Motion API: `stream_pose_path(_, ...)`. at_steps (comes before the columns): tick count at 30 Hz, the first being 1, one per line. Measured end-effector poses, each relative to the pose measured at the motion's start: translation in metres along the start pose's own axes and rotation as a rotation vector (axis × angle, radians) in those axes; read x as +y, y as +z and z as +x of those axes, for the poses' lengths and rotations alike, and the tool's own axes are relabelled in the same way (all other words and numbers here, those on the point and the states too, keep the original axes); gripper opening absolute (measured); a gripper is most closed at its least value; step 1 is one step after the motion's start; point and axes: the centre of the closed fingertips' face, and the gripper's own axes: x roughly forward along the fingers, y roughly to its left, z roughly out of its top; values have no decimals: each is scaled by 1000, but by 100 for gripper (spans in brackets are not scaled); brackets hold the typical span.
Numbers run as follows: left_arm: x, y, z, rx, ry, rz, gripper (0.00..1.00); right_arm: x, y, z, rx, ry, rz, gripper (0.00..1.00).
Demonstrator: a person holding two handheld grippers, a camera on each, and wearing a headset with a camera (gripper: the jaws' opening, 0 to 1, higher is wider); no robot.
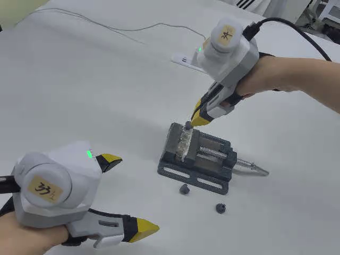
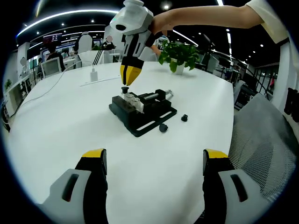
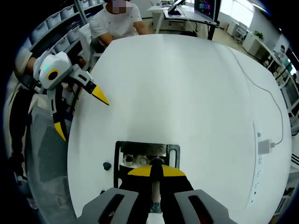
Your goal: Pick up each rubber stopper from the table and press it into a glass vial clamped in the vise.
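Observation:
A black vise stands on the white table with glass vials clamped in it. A dark rubber stopper sits on top of one vial. My right gripper is shut, its yellow tips right at that stopper; in the right gripper view the stopper peeks out just beyond the shut jaws. Two loose stoppers lie in front of the vise. My left gripper hangs open and empty at the near left, well away from the vise.
A white charger with a thin cable lies at the far side of the table. A potted plant stands beyond the vise. A mesh chair is by the table edge. A person sits at the table's other side.

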Motion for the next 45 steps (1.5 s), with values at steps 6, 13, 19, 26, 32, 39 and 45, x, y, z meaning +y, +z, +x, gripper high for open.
stream_pose_path(6, -1, -1, 2, 3, -5, 0, 83, 3, 0, 2, -3, 0, 2, 0)
stream_pose_path(13, -2, -2, 5, 5, -10, -4, 82, 5, 0, 2, 1, 8, -2, 0)
stream_pose_path(19, -1, -3, 7, 7, -12, -11, 82, 8, 1, 3, 25, -5, -41, 0)
stream_pose_path(26, 3, -1, 9, 10, -12, -14, 82, 9, 0, 2, 57, -1, -73, 0)
stream_pose_path(32, 4, 2, 13, 7, -12, -16, 82, 11, 1, 3, 52, 10, -61, 0)
stream_pose_path(39, 5, 4, 19, 6, -14, -21, 81, 11, 0, 4, 82, 17, -54, 0)
stream_pose_path(45, 6, 6, 21, 3, -11, -25, 81, 3, -2, 6, 108, 23, -96, 0)
